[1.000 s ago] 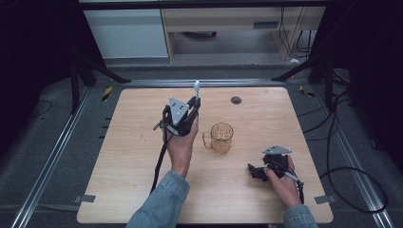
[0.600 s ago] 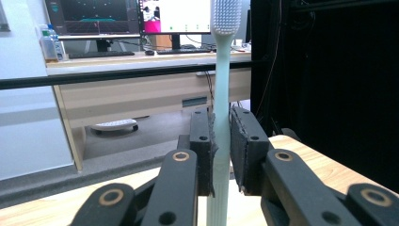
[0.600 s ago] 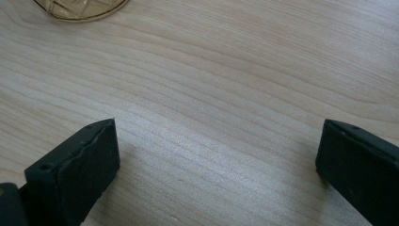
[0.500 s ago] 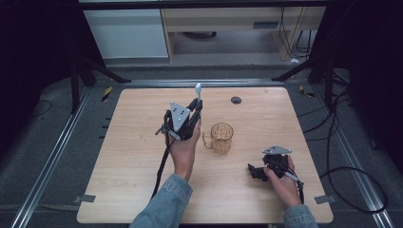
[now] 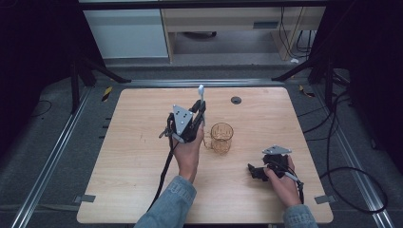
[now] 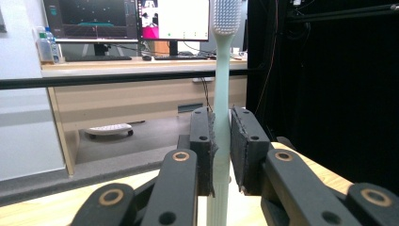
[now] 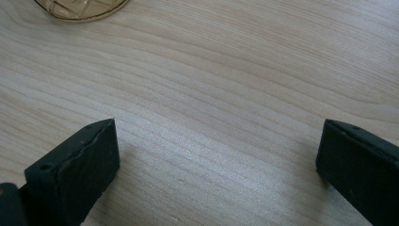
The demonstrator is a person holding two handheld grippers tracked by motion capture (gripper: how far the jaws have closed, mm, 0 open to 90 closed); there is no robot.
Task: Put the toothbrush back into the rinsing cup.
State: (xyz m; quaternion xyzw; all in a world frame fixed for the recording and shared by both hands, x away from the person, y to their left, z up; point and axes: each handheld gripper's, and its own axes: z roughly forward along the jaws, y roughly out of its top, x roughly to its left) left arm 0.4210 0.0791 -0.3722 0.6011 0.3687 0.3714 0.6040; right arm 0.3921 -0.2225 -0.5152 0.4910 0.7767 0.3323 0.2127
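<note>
A: What did the left gripper (image 5: pixel 198 110) have in it?

B: A pale green toothbrush (image 6: pixel 222 84). The jaws were clamped on its handle from both sides, and the brush stood upright between them with the white bristle head at the top. In the high view the head (image 5: pixel 201 89) stuck out past the gripper toward the far edge of the table (image 5: pixel 119 180).

A: And where was that relative to the cup?

B: The amber glass mug (image 5: pixel 221 137) stood near the middle of the table, upright, its handle turned toward the left hand (image 5: pixel 188 154). The left gripper sat just beside it on the person's left (close, but I couldn't tell whether anything touched). The toothbrush was held up off the wood, not in the mug.

A: The right gripper?

B: Its jaws were spread wide with nothing between them, just bare wood grain. In the right gripper view the gap (image 7: pixel 216 155) was plain, and the base of the mug (image 7: pixel 80 8) showed at the top edge. From above, the right gripper (image 5: pixel 256 172) lay low at the table's near right, well apart from the mug.

A: Anything else on the table?

B: A small dark round disc (image 5: pixel 236 99) near the far edge.
</note>
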